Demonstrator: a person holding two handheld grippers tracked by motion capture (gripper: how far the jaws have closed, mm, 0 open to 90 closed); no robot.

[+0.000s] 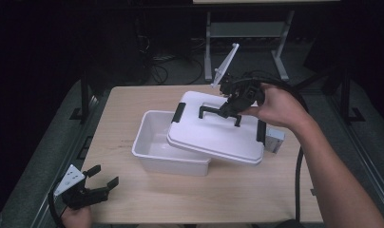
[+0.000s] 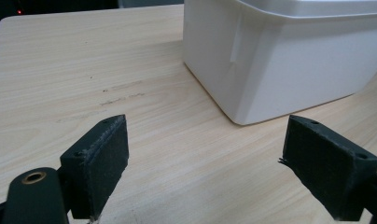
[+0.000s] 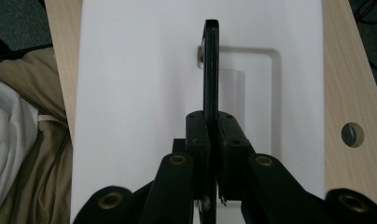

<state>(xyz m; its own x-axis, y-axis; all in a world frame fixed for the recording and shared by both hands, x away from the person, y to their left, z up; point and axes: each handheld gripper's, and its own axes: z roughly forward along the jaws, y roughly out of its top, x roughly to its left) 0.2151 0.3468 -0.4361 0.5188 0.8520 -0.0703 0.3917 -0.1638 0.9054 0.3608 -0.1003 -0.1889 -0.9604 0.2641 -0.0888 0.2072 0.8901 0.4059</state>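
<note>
**Lid held by its handle over the white tub**

At the near left corner of the pale wood-grain table [image 1: 133,99], the left gripper [image 1: 102,182] rests low in the person's hand with its 2 black jaws spread wide apart and nothing between them. The left gripper view adds what the high view lacks: the ribbed black pads [image 2: 105,158], faint scuff marks on the wood, and the near corner of the white rectangular plastic tub [image 2: 270,70], with a strip of clear tape on its wall. No brand, label or writing can be read anywhere.

In the middle of the table stands the tub [image 1: 154,142], open on its left side. The white flat plastic lid [image 1: 214,130] with black side clips sits tilted over the tub's right part, hiding that end and the rim there.

To the right, the right gripper [image 1: 230,110] is clamped on the lid's black arched handle [image 1: 214,110]. The right gripper view looks straight down the handle [image 3: 211,70], pinched edge-on between the jaws, above the recessed grip well. A round hole in the table shows at its right edge; beige cloth at its left is hard to make out.
</note>
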